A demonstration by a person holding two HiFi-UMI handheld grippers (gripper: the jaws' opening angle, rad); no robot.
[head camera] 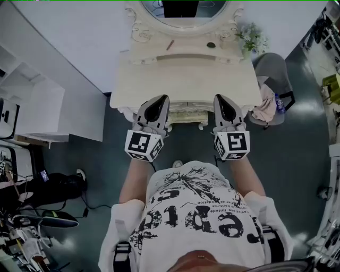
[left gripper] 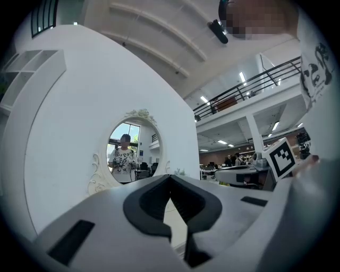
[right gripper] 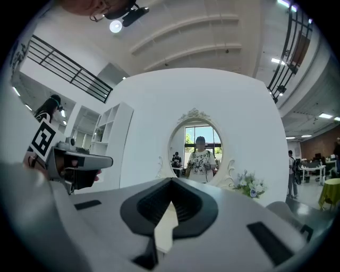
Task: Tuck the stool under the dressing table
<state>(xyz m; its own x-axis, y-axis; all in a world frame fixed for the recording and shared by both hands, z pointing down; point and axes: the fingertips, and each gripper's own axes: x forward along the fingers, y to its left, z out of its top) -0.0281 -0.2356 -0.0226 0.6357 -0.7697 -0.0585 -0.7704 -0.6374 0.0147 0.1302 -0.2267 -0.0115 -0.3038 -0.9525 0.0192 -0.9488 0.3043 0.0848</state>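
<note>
Head view: the stool (head camera: 186, 116) sits beneath the front edge of the cream table (head camera: 186, 79). Only its carved, scrolled apron and one curled foot show, in the gap between the left tool (head camera: 159, 101) and the right tool (head camera: 223, 102). Both tools point over that edge, apart from the stool. Each tool's dark padded jaws meet at the tips and grip nothing. The table top is smooth and matte, and an ornate oval mirror (head camera: 183, 13) stands at its back.
</note>
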